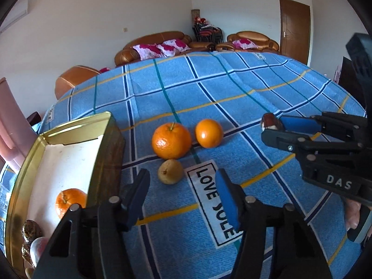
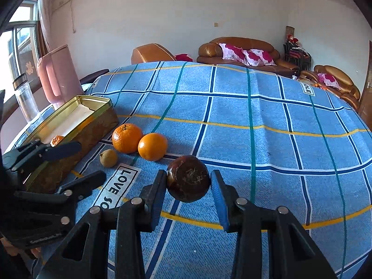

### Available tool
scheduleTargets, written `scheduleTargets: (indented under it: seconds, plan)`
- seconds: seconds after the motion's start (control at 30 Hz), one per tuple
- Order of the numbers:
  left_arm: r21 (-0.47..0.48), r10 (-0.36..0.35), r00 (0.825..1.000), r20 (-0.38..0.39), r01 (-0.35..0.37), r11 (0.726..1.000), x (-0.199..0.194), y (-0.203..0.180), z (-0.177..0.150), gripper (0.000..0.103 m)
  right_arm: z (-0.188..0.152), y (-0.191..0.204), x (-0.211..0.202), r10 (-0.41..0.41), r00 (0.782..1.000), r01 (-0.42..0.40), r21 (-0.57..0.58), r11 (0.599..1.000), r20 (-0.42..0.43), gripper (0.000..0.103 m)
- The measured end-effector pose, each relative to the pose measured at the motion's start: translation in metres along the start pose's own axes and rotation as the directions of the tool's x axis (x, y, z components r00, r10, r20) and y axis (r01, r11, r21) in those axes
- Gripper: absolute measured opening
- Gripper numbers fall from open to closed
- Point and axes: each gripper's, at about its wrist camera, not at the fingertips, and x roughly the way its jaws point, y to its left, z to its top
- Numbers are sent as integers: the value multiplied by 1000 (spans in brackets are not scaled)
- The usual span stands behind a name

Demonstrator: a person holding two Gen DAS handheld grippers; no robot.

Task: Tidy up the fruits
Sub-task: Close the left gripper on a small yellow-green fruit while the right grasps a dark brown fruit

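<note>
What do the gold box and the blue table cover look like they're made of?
The box looks like sheet metal: glossy gold rim and inner walls, a dull mottled brown outside that may be print or wear. The table cover looks like woven cloth: matte, twill-textured, with creases.

Left gripper (image 1: 181, 197) jaws apart — empty, right gripper (image 2: 188, 179) clamped, holding.

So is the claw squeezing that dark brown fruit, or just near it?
Touching. In the right wrist view both fingers of the right gripper press against the sides of the dark brown fruit, with no gap.
</note>
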Motion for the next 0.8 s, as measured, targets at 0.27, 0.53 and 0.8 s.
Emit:
scheduleTargets:
  seconds: [0.27,0.53,0.8]
  plan:
    - [-18,-21,994,-105,19,1000,33,3,10,40,0,2,-2,7,1000,-7,-10,1000,12,41]
    - [-49,-82,994,-72,78,996,26,7,9,29,-1,4,-6,25,999,-24,-21,999,30,41]
    - [-32,-88,996,26,89,996,4,5,7,29,-1,8,-15,33,996,-30,-42,999,79,41]
